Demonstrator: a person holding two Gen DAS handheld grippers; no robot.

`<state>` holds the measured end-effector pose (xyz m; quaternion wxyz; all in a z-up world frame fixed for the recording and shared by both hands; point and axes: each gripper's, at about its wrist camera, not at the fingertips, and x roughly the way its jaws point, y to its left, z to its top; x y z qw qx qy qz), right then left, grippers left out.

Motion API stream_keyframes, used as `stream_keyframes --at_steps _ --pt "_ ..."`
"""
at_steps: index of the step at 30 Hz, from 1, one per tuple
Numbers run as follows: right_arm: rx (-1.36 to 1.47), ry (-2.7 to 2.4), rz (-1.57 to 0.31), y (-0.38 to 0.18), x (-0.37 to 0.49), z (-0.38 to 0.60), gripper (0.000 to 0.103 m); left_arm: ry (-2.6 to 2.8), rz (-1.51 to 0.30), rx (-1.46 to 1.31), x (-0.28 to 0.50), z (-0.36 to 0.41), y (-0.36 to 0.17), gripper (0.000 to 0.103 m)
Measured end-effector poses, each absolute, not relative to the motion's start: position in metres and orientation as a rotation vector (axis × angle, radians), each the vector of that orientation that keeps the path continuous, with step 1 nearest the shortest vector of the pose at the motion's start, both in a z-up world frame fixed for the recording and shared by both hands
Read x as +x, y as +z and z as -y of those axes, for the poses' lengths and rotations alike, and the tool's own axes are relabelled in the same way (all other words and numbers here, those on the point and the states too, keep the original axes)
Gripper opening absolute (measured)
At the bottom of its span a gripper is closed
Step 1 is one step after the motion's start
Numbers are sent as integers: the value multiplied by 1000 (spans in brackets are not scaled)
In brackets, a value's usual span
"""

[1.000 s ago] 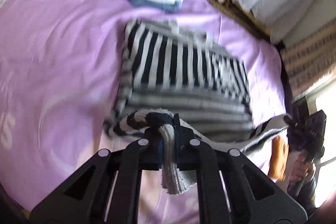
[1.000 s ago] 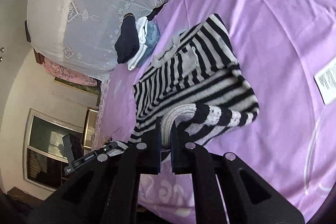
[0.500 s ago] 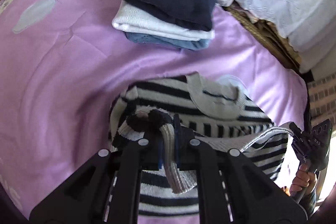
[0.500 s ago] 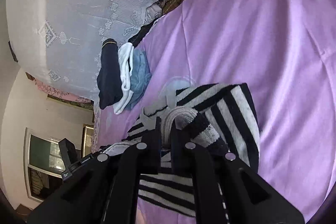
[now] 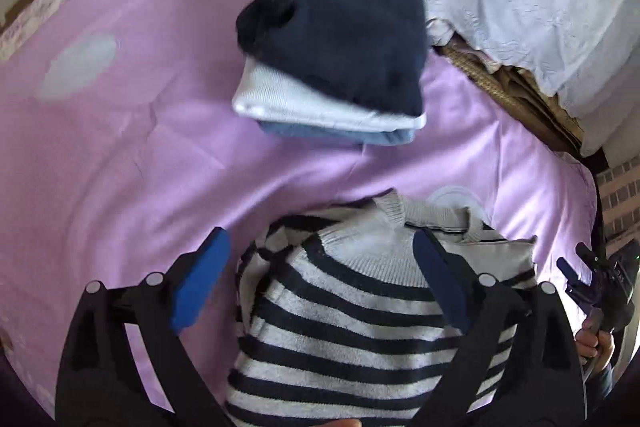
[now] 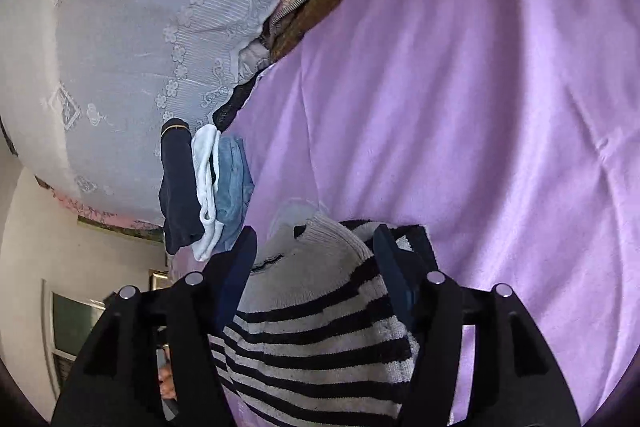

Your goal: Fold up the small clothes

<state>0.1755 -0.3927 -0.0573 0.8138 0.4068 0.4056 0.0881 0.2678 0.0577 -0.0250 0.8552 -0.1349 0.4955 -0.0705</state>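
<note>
Left tongs (image 5: 320,283) opening, blue pads spread wide and pitched steeply down; right tongs (image 6: 316,275) opening too, pads apart, angled lower.

1 striped sweater (image 5: 352,311), 3 folded clothes (image 5: 336,39)

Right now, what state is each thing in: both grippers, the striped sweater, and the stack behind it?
left gripper: jaws opening, pads clear of the knit between them.
right gripper: jaws opening, nothing pinched.
striped sweater: folded over on itself, lying released on the purple sheet.
stack of folded clothes: three pieces, navy over white over blue, untouched.
</note>
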Motion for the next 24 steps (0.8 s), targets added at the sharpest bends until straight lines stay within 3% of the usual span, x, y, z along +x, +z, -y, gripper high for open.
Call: stream_keyframes --at_steps 4,11,14,15,17,20,24 --pt "699 298 -922 -51 176 334 60 -291 -1086 -275 264 -24 -35 93" --pt "587 403 -1075 -99 212 253 49 -225 -1121 65 279 48 -87 93" --pt "598 277 -1056 -116 219 294 36 -90 -1180 12 308 1 -111 91" --pt "678 234 -1039 -121 219 324 22 -22 -1189 6 314 -17 -115 92" --pt "787 138 -1007 -125 210 376 9 -6 -1224 -116 320 -61 -122 95" --pt "718 54 -978 -102 192 401 16 19 -1199 -148 303 -78 -102 93" --pt "535 142 -947 -66 163 363 21 -83 -1072 -62 263 -46 -58 94"
